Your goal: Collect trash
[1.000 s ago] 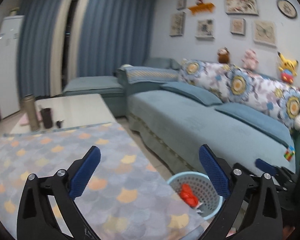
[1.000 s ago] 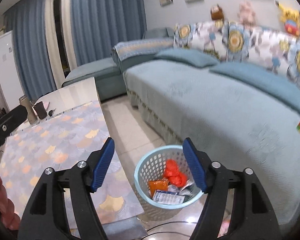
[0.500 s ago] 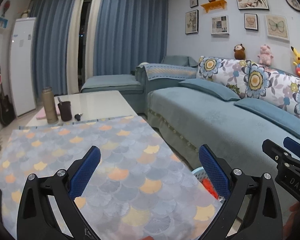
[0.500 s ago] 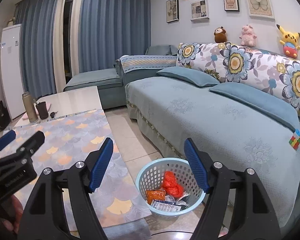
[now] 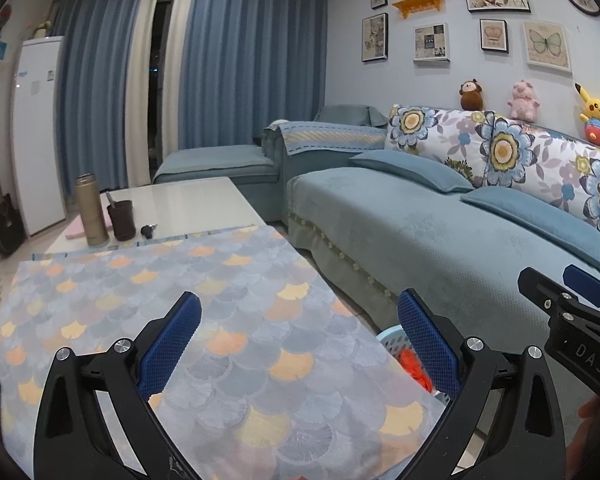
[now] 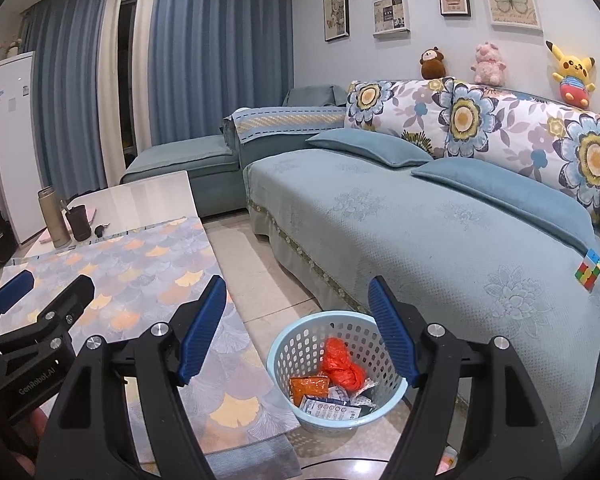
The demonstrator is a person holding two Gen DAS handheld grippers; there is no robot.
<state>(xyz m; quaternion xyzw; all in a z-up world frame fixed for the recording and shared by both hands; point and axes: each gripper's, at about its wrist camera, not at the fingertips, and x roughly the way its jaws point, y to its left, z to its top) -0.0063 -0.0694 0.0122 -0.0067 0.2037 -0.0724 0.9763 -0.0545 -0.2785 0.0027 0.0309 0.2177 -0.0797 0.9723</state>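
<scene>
A light blue plastic basket (image 6: 300, 344) stands on the floor between the low table and the sofa. It holds a crumpled orange bag (image 6: 340, 368), an orange packet (image 6: 310, 386) and white wrappers (image 6: 330, 410). My right gripper (image 6: 298, 328) is open and empty, raised above the basket. My left gripper (image 5: 298, 334) is open and empty above the table's patterned cloth (image 5: 180, 300). In the left wrist view only the basket's rim (image 5: 392, 340) shows past the table edge.
A thermos (image 5: 91, 210), a dark cup (image 5: 121, 220) and keys (image 5: 148, 231) stand at the table's far end. A blue sofa (image 6: 420, 232) runs along the right with a puzzle cube (image 6: 590, 271) on it. A fridge (image 5: 36, 132) and guitar (image 5: 4, 216) stand at left.
Both grippers have risen and tilted up, so more of the room and wall shows. The left gripper's view has swung off the basket onto the table. Both stayed open and empty.
</scene>
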